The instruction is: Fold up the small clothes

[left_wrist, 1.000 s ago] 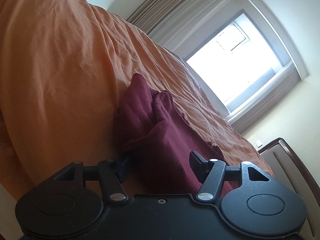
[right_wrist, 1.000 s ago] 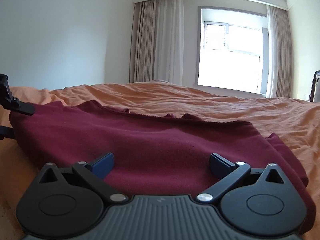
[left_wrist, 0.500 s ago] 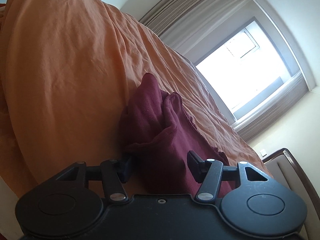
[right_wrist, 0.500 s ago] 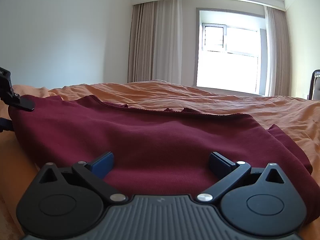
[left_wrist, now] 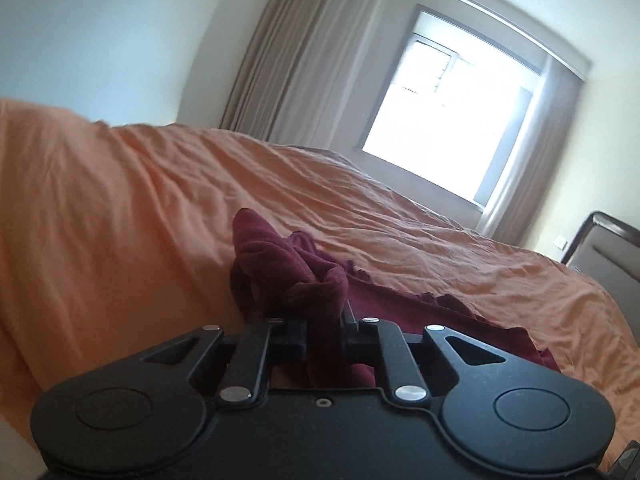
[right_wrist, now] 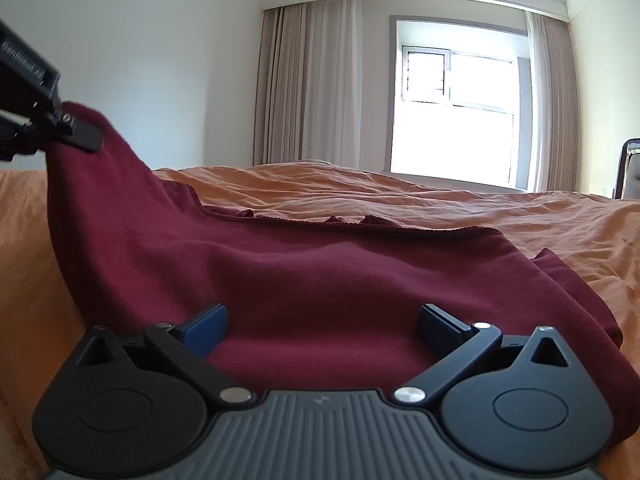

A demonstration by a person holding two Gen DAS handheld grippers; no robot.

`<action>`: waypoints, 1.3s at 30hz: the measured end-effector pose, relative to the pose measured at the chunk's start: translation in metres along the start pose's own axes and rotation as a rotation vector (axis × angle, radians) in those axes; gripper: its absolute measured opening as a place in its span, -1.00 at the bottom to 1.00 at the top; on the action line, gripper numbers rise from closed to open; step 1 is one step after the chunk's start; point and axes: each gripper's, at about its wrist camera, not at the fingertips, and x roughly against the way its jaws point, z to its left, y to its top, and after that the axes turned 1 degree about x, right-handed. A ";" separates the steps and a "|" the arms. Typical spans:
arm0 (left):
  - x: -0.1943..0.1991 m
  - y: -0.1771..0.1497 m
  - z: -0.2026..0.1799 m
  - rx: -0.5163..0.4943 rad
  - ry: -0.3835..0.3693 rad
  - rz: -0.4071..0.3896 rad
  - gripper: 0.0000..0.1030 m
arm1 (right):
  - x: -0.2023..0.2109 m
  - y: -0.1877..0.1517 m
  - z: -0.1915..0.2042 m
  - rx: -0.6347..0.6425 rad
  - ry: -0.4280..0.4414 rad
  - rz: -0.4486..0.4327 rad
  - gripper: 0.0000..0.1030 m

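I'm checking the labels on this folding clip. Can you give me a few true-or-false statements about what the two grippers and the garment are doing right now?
1. The left gripper is closing, with a bunch of the dark red garment between its jaws. True.
2. The right gripper is clamped on the garment. False: its jaws stand wide open over the cloth.
3. The garment lies on an orange bedspread. True.
4. The whole garment lies flat. False: the corner at the left gripper is raised.
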 end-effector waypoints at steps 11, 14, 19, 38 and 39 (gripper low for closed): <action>-0.023 0.037 -0.133 -0.406 -0.316 0.051 -0.76 | 0.110 -0.022 -0.028 0.137 -0.199 -0.081 1.00; -0.024 0.021 -0.175 -0.447 -0.438 0.089 -0.76 | 0.130 -0.034 -0.043 0.120 -0.259 -0.011 1.00; -0.045 -0.036 -0.220 -0.449 -0.571 0.226 -0.76 | 0.150 -0.051 -0.060 0.080 -0.329 0.064 1.00; -0.039 -0.074 -0.188 -0.240 -0.635 0.352 0.84 | 0.166 -0.067 -0.071 -0.082 -0.415 0.092 1.00; -0.037 -0.071 -0.184 -0.216 -0.620 0.345 0.89 | 0.165 -0.067 -0.071 -0.086 -0.417 0.093 1.00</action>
